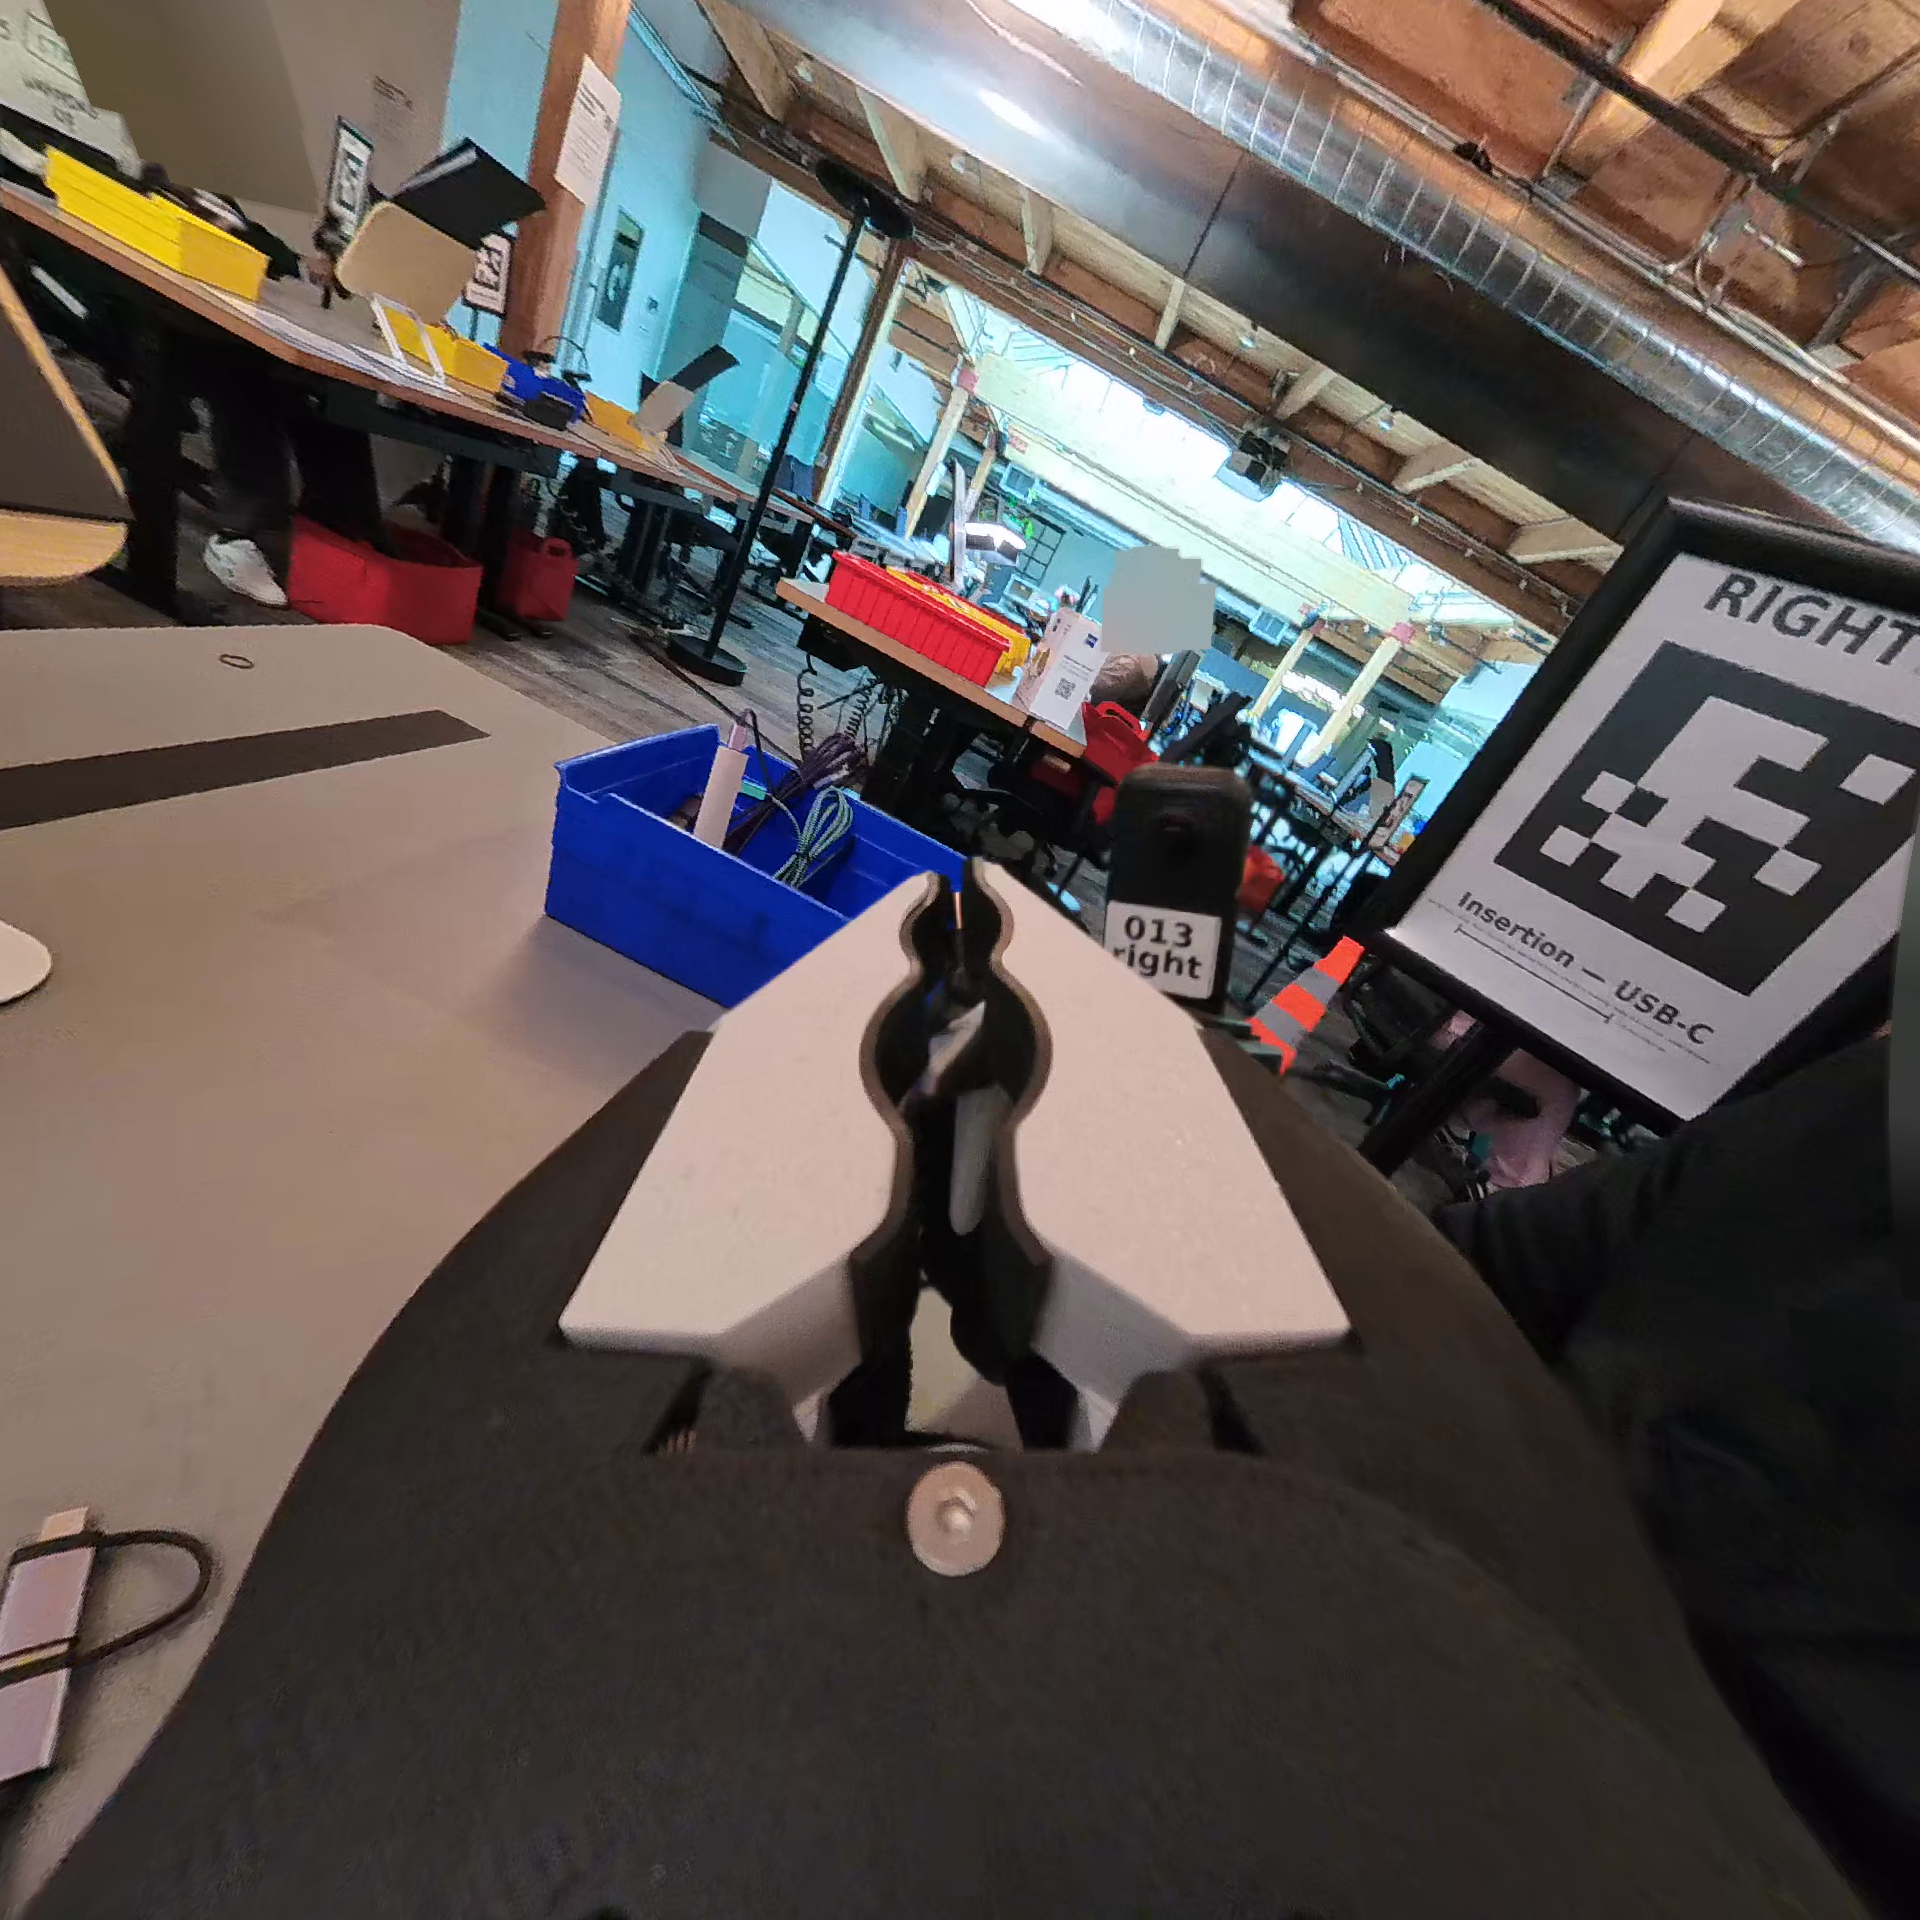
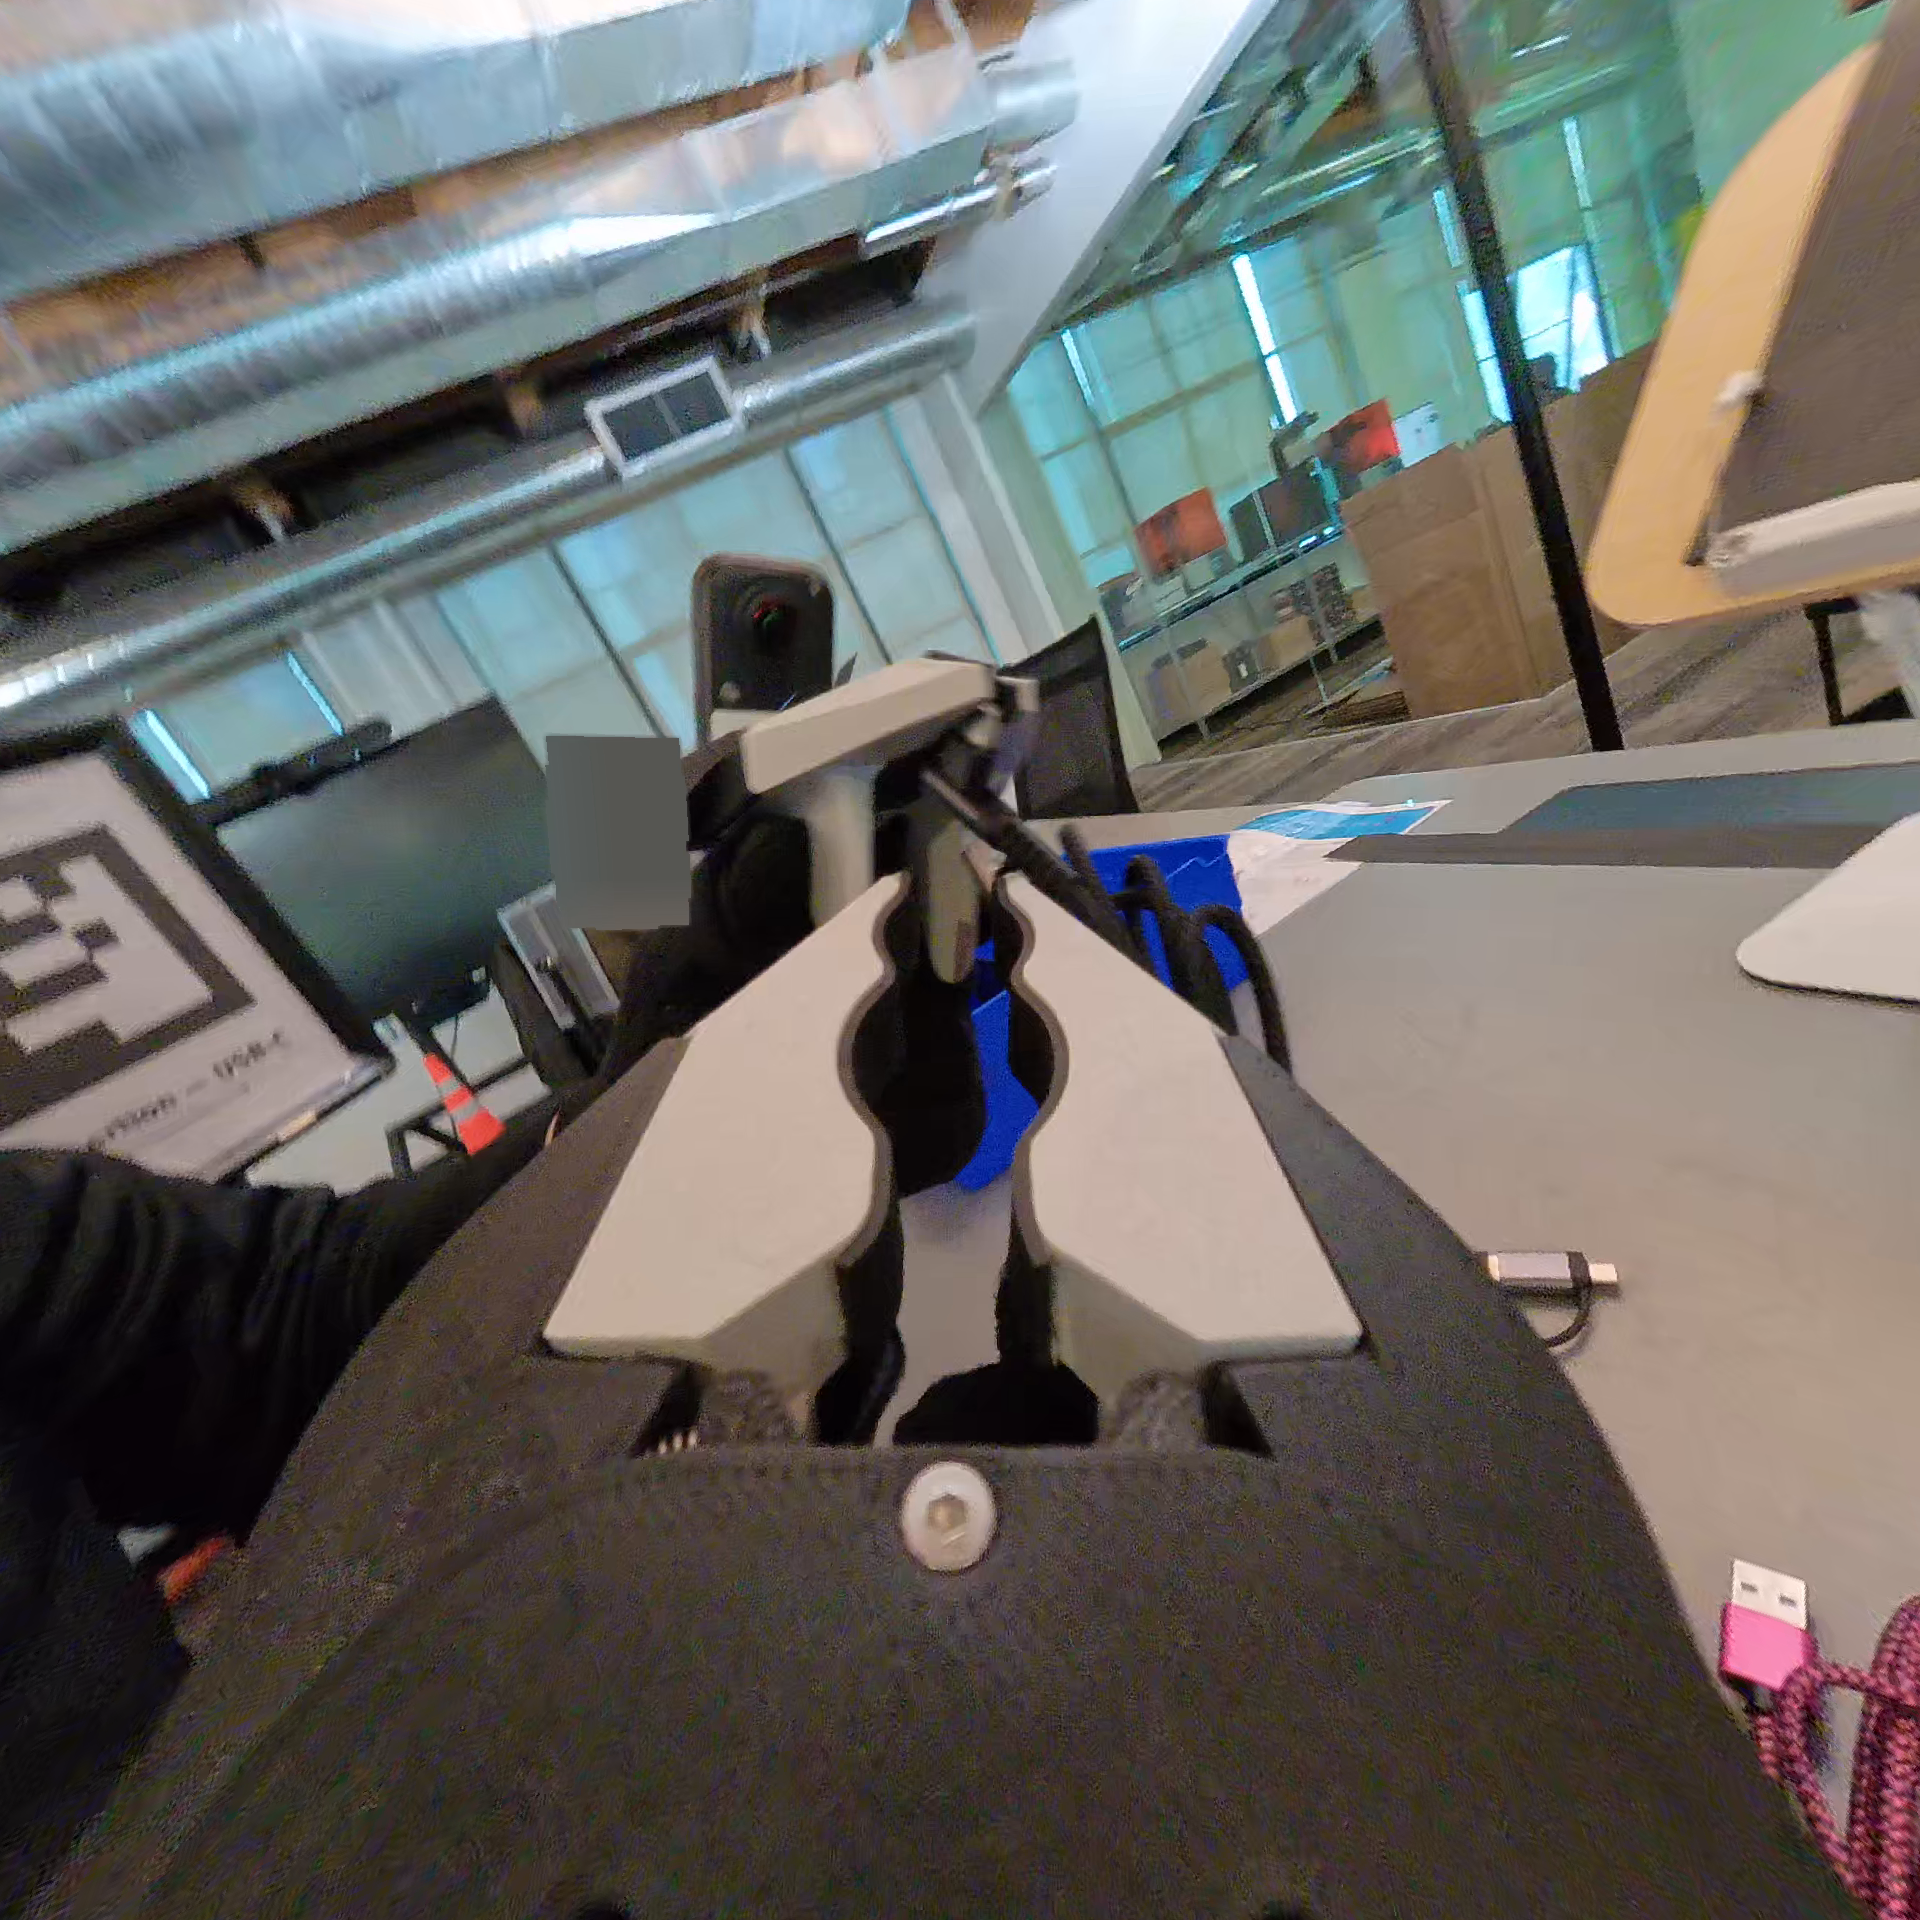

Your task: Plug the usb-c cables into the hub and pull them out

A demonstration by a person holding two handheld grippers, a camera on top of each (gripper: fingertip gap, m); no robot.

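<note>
Hub (image 1: pixel 31 1642) lies flat on the table (image 1: pixel 260 1039), low and well off to the left of my left claw (image 1: pixel 958 894), with a thin black lead (image 1: pixel 156 1600) looped beside it. Left claw is clenched, pinching a black cable (image 2: pixel 997 821) at its tips. Ahead and a little left of it sits a blue bin (image 1: pixel 675 894) of spare cables.

Moving right: my right claw (image 2: pixel 951 904) is narrowed around a grey plug (image 2: pixel 951 935) on that same cable, but whether it grips or merely brackets it, I can't tell. On the table to its right lies a loose plug (image 2: pixel 1548 1270), and lower right a pink cable (image 2: pixel 1766 1642).

Trouble ahead? Nothing holds the hub, so I reckon a plug pushed in one-handed would skid it. And two claws on one cable could twist the plug off line.

Only the left camera catches the hub. Only the right one shows the grey plug, the loose plug and the pink cable.
</note>
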